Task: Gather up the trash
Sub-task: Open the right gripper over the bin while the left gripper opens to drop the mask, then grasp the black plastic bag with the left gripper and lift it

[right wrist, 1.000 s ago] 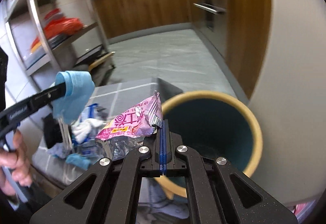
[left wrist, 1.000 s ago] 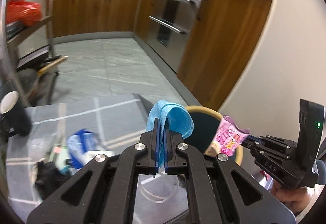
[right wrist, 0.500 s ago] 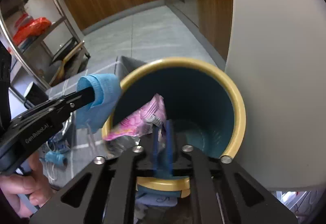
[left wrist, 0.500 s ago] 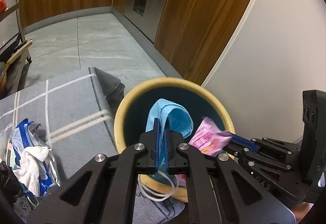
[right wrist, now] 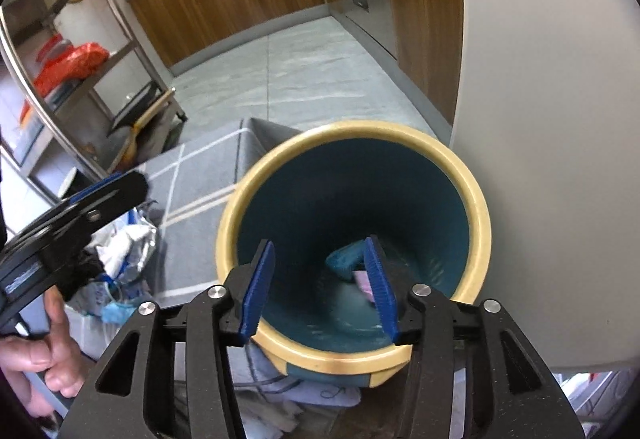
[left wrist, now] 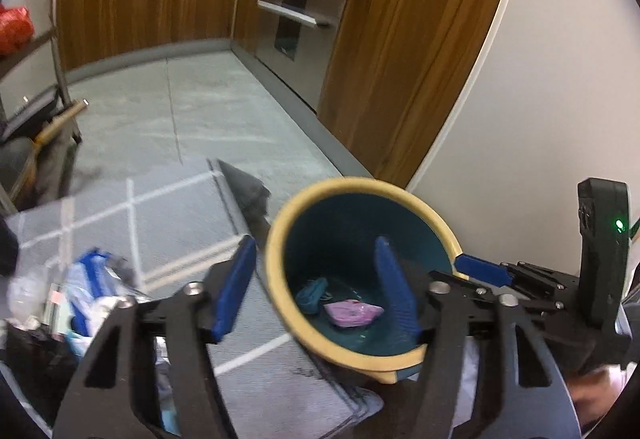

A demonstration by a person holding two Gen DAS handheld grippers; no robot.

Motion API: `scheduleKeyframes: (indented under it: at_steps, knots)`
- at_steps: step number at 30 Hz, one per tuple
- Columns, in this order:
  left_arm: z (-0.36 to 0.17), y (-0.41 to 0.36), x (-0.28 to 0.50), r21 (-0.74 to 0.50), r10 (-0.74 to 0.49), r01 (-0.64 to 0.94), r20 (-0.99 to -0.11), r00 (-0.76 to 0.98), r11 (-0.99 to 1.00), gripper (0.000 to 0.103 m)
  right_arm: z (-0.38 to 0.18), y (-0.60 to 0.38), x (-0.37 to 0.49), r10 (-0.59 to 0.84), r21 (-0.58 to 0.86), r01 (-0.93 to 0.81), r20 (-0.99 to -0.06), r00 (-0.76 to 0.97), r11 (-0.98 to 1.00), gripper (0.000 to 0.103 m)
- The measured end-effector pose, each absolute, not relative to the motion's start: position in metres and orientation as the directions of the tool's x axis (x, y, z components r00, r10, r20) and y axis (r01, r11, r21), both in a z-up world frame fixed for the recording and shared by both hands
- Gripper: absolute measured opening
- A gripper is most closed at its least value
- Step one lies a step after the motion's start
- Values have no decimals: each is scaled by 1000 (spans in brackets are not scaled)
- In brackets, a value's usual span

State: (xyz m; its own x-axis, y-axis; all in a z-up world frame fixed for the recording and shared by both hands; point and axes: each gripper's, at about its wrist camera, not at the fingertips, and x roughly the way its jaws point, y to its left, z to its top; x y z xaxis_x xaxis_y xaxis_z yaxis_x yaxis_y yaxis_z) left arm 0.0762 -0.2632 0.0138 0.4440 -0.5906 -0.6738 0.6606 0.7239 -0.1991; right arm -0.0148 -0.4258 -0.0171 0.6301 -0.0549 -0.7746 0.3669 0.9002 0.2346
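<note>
Fingers of both grippers are spreading, empty, above round yellow-rimmed teal bin (right wrist: 478, 223) holding crumpled pink wrapper (left wrist: 352, 313).

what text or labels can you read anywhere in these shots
None can be read.
Left hand-held gripper: a pale marking on its side, too blurred to read.
Pink wrapper in the bin: no print legible.
Blue and white packaging on the cloth: print too blurred.
Right hand-held gripper: only a green light on its body, no lettering.
</note>
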Motion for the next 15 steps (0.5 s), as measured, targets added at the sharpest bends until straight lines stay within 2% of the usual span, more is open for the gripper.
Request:
scheduleKeyframes:
  at_steps: [10, 15]
  knots:
    - [45, -187, 75, -175, -569, 613, -622, 537, 770, 67, -2, -404, -3, -30, 251, 320, -742, 669, 914, 69]
    - [52, -140, 76, -137, -524, 569, -603, 602, 811, 67, 4, -385, 5, -3, 252, 277, -734, 680, 927, 74]
